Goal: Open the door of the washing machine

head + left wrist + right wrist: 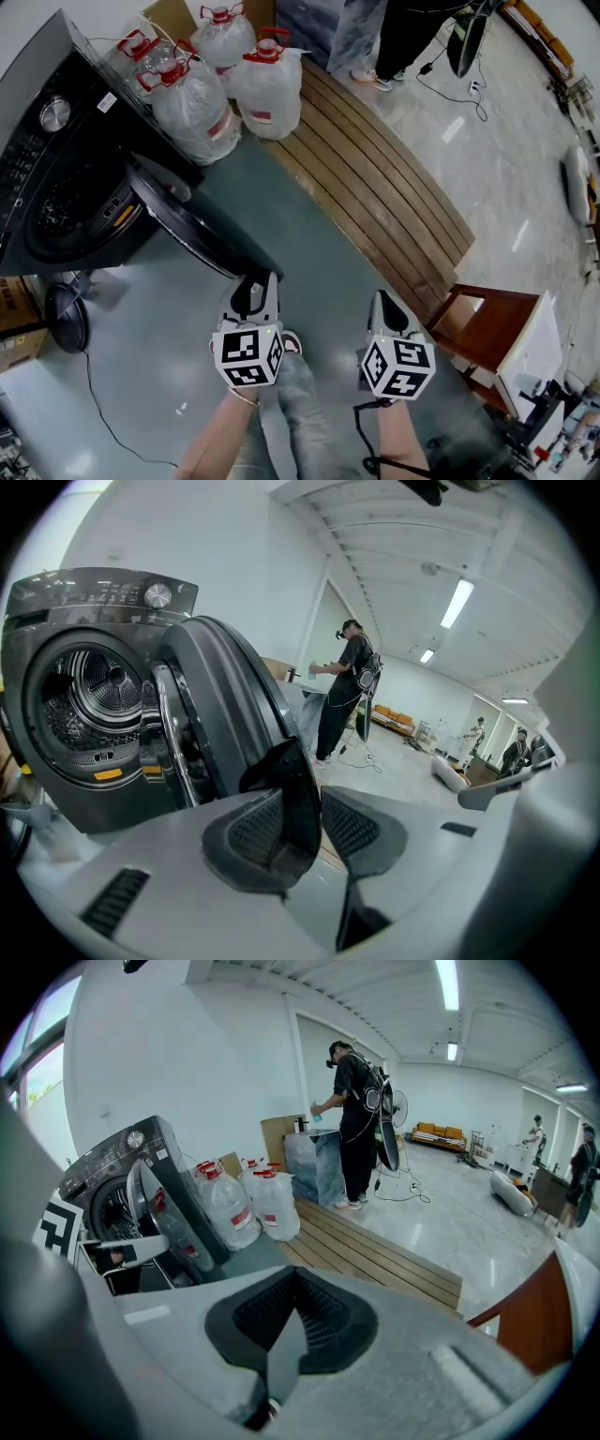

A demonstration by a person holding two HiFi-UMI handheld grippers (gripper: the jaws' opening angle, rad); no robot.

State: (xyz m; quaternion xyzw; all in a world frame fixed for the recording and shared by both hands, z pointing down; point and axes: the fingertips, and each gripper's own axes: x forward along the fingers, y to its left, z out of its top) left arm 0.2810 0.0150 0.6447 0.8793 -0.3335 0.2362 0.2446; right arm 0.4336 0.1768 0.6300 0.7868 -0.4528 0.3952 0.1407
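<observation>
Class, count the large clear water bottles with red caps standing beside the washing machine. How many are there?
4 water bottles, clustered right of the washing machine: one back left, one back right, one front left, one front right. More may be hidden behind them.

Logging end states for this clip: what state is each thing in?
Washing machine door: open, swung wide.
Left tongs: clamped on the door's edge.
Right tongs: shut, empty.
Water jugs: upright, red caps on.
</observation>
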